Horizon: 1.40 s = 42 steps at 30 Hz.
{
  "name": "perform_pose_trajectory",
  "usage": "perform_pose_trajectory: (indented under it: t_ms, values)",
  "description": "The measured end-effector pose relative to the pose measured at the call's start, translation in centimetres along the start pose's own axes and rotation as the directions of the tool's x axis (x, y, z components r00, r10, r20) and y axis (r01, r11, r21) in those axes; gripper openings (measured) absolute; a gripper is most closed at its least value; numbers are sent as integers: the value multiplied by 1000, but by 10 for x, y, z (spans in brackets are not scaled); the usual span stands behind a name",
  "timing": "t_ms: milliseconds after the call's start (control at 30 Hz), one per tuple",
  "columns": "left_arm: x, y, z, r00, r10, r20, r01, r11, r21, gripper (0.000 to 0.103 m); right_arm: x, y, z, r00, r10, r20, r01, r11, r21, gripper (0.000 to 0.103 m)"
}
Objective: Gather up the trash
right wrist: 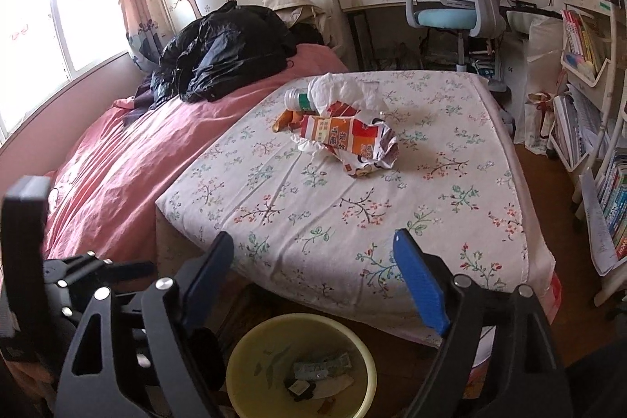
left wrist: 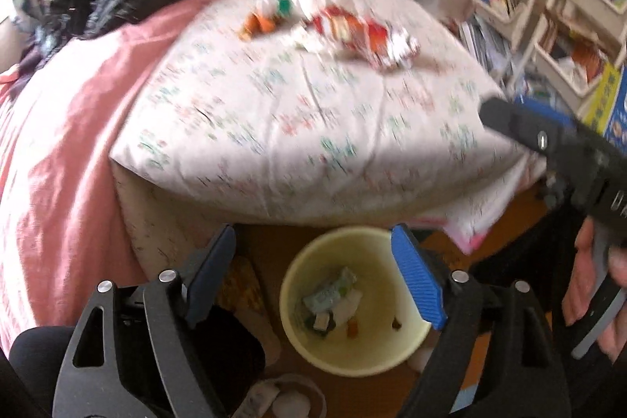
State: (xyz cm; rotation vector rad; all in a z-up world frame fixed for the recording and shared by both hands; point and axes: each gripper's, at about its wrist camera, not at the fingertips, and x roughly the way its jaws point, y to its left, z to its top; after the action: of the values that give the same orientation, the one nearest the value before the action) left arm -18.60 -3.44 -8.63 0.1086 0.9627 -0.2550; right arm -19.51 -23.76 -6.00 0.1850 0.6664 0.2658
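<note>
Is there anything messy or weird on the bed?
Yes. A little heap of trash sits on the flowered bedspread: a crumpled orange and red wrapper, a scrunched white tissue and a small bottle lying on its side. It belongs in the yellow bin on the floor, which already holds some scraps.

Floral-sheeted bed (right wrist: 352,206) carries crumpled wrappers (right wrist: 352,140), bottle (right wrist: 299,98), tissue (right wrist: 345,87).
</note>
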Motion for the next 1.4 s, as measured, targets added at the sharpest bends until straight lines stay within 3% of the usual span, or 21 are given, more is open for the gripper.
perform_pose_trajectory:
  t_ms: [333,600,1400]
  values:
    - [-26,21,7,990,16,142,1,993,-117,84,2,7,-2,1000,-8,-1,8,999,-40,82]
    - [-41,21,9,970,66,232,-37,991,-126,86,2,10,-2,1000,-10,9,10,999,-46,82]
    - [-49,25,10,956,87,279,-47,988,-149,90,12,25,-6,1000,-9,7,9,995,-97,83]
